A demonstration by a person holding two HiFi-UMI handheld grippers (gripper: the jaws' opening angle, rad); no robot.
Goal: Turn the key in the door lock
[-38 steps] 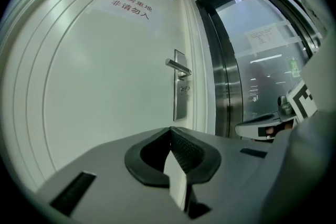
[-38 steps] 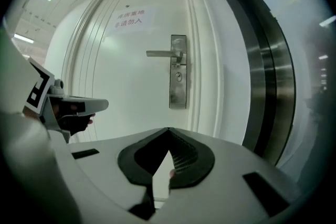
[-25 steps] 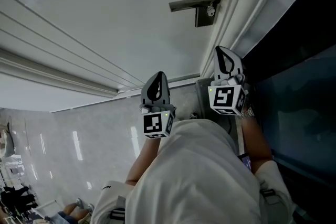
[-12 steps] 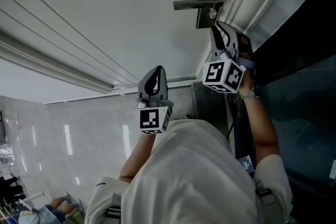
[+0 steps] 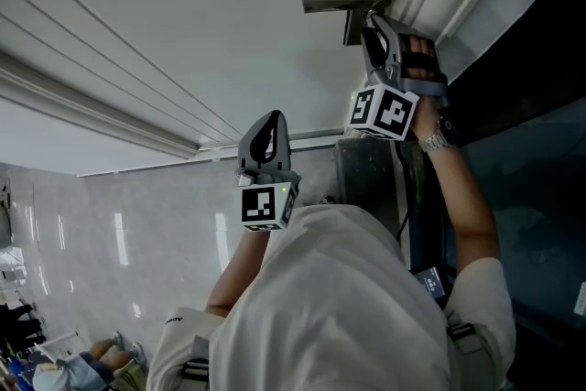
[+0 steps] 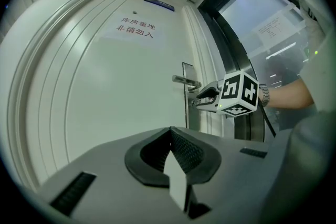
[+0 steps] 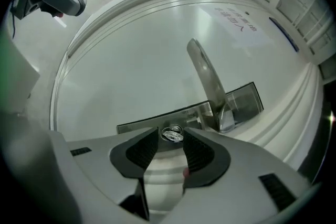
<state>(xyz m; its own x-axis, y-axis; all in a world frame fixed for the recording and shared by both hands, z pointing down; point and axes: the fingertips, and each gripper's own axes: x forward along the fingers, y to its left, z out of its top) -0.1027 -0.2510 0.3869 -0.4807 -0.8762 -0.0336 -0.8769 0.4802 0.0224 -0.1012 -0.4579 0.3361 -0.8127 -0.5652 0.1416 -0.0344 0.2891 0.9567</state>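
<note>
The key (image 7: 172,134) sits in the lock plate (image 7: 241,105) just under the lever handle (image 7: 206,76), up at the upper right of the head view where the door (image 5: 183,32) meets its frame. The right tool (image 5: 375,30) is pushed up to that spot. Its jaws have just been opening and now stand apart, with the small silvery key head between their very tips, and neither pad is pressing on it. The left tool (image 5: 267,142) hangs at the middle of the head view, well away from the lock. Its jaws are closed together with nothing in them.

From where I stand, this looks like the moment to take a grip for the turn. I would ease the right tool in a touch, so the key head sits deeper between the ribbed pads rather than at the tips. The pads should face the flat sides of the key before they close firmly. After that the turn wants to be a clean roll of the wrist about the key's own line, with no sideways pull. The handle is close above, so the tool needs to stay clear of it.
</note>
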